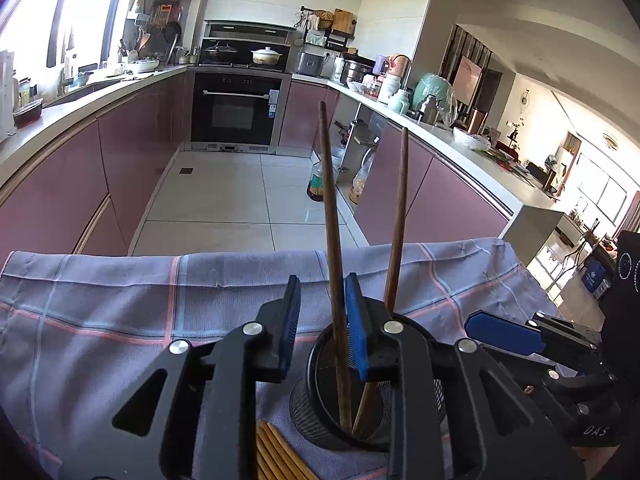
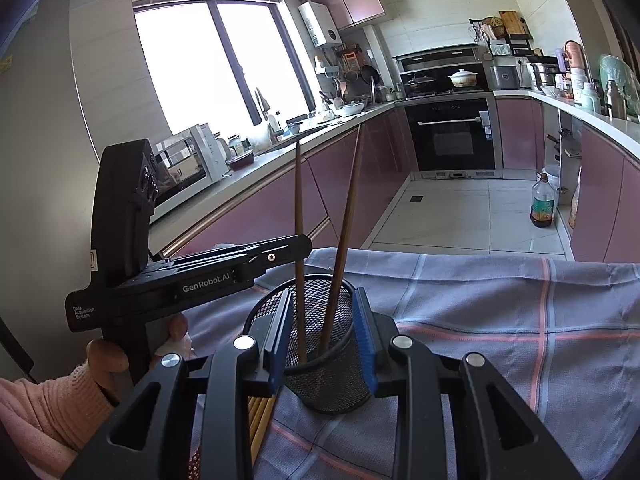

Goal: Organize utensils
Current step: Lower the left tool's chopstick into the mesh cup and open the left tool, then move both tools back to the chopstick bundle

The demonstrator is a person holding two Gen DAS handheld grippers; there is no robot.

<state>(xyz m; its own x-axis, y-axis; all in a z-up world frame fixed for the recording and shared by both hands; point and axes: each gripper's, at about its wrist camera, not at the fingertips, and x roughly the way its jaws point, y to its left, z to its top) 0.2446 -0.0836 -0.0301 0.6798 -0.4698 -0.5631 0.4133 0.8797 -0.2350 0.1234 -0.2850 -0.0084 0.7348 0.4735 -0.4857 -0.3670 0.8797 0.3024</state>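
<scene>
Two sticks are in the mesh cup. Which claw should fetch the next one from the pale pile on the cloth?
Left. The left claw stands open, gripping nothing, with the pale chopsticks lying just below it. The right claw appears clamped on the mesh cup, steadying it.

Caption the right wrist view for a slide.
Right gripper holds mesh cup containing two dark chopsticks.

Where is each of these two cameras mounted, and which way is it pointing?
Left wrist view: on the left gripper, looking down its jaws over the mesh cup toward the oven; the right gripper shows at right.
Right wrist view: on the right gripper, jaws around the cup; the left gripper's body and a hand show at left.
Shared: cup, two chopsticks, checked cloth.
</scene>
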